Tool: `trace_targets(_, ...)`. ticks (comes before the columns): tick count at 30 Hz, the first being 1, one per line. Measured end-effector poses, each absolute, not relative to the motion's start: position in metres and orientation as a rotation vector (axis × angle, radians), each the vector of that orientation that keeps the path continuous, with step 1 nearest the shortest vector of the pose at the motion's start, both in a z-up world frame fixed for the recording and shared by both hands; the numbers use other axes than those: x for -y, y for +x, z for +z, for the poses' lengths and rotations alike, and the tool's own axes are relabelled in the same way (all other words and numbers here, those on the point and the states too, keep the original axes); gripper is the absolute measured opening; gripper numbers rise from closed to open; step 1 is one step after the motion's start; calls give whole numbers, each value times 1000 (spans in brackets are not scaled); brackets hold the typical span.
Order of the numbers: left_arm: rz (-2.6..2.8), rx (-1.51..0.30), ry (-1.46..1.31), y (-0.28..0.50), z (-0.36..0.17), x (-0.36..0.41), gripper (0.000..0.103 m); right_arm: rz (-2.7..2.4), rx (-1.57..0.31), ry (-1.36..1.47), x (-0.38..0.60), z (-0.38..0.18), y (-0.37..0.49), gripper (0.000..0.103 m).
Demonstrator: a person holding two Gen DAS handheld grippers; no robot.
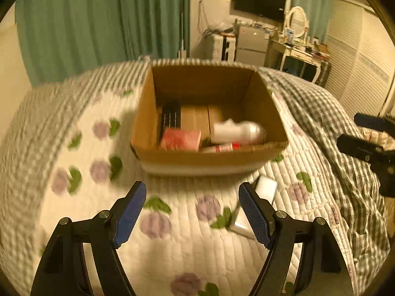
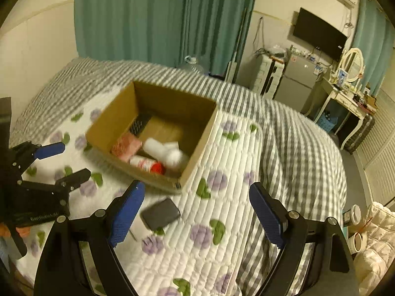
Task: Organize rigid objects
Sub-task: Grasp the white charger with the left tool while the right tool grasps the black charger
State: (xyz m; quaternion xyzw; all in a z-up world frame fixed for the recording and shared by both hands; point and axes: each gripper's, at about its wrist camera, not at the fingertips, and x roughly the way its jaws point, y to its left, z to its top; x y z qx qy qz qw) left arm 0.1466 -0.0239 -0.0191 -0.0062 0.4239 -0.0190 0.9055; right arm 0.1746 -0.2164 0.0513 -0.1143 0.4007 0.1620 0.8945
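A bed point(image 2: 246, 153) wears a white quilt point(image 2: 217, 222) with purple flowers over grey checks. Behind hang green curtains point(image 2: 138, 17); a dark television point(image 2: 318, 33), small fridge point(image 2: 295, 83) and white dressing table with oval mirror point(image 2: 353, 63) line the far wall

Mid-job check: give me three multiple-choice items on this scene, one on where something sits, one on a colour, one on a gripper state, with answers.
1. Where is the dark flat case?
A. inside the cardboard box
B. on the quilt, outside the box
C. held in a gripper

2. What colour is the cap of the bottle at the box's near wall?
A. red
B. blue
C. green

3. How does the right gripper stand?
A. shut on the case
B. shut on nothing
C. open and holding nothing

Answers:
1 B, it lies on the quilt just short of the cardboard box.
2 A, its end shows red in the right wrist view.
3 C, its blue pads stand wide apart with only quilt between them.
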Motion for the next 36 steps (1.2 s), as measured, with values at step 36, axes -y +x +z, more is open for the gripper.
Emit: trace_targets(36, 63, -1114, -78, 154, -91, 89, 80, 543, -946, -363, 228, -65, 202, 71)
